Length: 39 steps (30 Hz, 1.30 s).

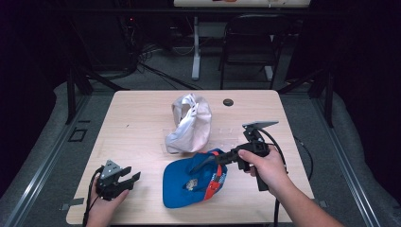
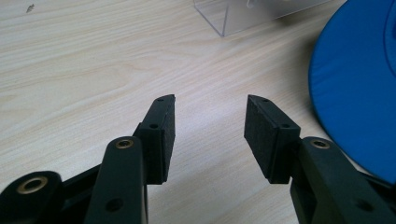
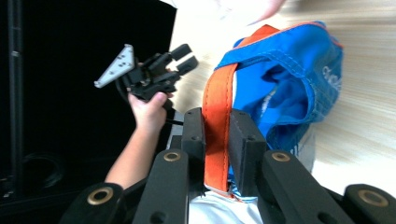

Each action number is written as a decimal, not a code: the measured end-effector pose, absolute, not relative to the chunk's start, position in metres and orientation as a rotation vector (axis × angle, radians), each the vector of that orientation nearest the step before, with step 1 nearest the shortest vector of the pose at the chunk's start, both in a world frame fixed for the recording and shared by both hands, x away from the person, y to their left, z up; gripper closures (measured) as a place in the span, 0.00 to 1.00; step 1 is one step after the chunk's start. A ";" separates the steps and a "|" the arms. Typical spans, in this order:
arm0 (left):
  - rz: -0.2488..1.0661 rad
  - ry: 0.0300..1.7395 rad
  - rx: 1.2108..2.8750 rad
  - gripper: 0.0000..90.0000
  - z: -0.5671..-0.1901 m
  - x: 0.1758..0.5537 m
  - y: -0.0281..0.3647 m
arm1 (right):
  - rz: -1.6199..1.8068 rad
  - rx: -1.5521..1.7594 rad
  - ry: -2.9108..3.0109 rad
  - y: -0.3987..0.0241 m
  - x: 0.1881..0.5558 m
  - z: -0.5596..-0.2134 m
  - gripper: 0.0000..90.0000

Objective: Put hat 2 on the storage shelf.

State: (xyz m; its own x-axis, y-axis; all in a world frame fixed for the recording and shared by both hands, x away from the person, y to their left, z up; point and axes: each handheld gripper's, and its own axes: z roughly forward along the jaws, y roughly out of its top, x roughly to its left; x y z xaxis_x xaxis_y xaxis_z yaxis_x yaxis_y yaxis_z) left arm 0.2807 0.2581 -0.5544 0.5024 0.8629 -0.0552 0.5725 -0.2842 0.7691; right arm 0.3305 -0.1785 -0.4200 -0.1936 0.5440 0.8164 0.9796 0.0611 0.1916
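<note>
The right gripper is clamped on the orange strap of the blue cap, at the cap's rear edge. In the right gripper view both pads press flat against the strap; the strap's lower end runs down behind the jaws and is hidden. The cap lies at the near middle of the table, its rear raised toward the gripper. A small printed emblem on the cap is too blurred to read in the high view.

The left gripper is released: its jaws stand apart over bare wood, nothing between them. The cap's brim is cut off at the right edge of the left gripper view.

A white cap lies behind the blue cap. A clear plastic box is cut off at the frame's top; in the high view it is barely discernible.
</note>
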 end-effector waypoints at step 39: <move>0.488 1.169 1.991 0.58 -0.555 0.283 0.255 | -1.303 -1.667 -1.576 -0.255 0.345 -0.332 0.87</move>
State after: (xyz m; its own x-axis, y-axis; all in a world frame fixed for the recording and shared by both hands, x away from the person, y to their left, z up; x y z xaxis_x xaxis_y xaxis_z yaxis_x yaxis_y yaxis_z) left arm 0.2828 0.2551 -0.5548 0.5074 0.8602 -0.0505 0.5688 -0.2903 0.7696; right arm 0.3446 -0.2553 -0.3320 -0.1271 0.4698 0.8736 0.9463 -0.2064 0.2487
